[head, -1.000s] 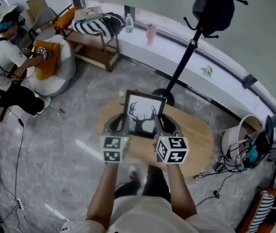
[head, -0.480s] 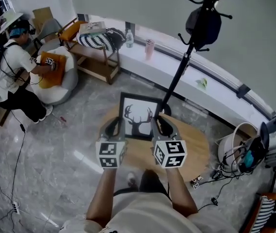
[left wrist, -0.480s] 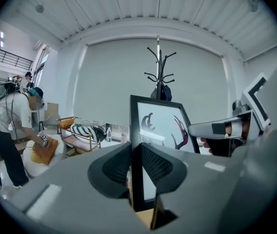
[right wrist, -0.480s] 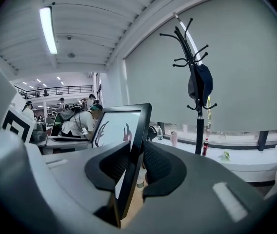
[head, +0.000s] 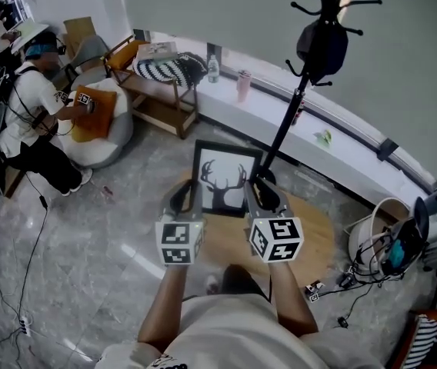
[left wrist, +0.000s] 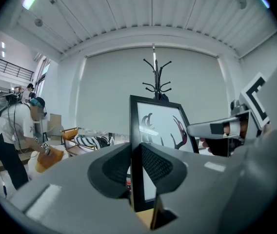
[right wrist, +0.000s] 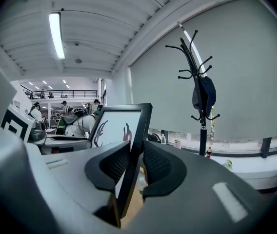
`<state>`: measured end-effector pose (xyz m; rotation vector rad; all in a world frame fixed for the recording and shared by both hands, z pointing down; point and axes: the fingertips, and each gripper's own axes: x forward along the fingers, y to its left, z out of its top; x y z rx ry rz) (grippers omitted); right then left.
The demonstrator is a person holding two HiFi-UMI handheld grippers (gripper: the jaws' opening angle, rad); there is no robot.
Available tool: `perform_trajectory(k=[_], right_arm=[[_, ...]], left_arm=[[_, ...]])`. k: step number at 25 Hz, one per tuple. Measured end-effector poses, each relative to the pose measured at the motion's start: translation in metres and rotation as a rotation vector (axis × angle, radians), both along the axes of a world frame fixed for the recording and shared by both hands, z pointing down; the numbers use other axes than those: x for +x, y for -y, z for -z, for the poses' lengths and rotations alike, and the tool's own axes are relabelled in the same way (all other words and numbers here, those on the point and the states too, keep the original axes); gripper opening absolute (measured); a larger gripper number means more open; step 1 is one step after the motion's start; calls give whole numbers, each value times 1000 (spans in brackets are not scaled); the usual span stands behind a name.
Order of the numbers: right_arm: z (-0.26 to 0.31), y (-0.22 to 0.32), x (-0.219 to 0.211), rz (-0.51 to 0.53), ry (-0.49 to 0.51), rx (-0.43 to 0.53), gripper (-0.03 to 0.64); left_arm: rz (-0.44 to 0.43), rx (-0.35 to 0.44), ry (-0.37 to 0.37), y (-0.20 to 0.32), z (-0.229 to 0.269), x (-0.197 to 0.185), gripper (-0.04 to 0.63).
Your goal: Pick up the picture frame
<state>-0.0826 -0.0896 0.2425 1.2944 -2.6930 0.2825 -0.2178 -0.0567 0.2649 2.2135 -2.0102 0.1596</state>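
Head view: left gripper (head: 189,199) and right gripper (head: 252,194) clamp picture frame (head: 227,177)

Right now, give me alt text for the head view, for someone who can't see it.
The left gripper and right gripper clamp the side edges of a black picture frame showing antlers, upright above a round wooden table; a coat rack stands behind.

A round wooden table (head: 316,231) stands on the grey marbled floor (head: 88,237).
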Motion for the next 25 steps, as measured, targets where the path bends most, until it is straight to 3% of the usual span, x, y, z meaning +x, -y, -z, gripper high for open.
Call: perform_trajectory(k=[11,25], right_arm=[[40,-20,-10,41,43,87,87],[46,-45,6,52,29,112,87]], left_arm=[[39,93,38,-23,44,-9,77],[42,102,93,-48,55,9,78]])
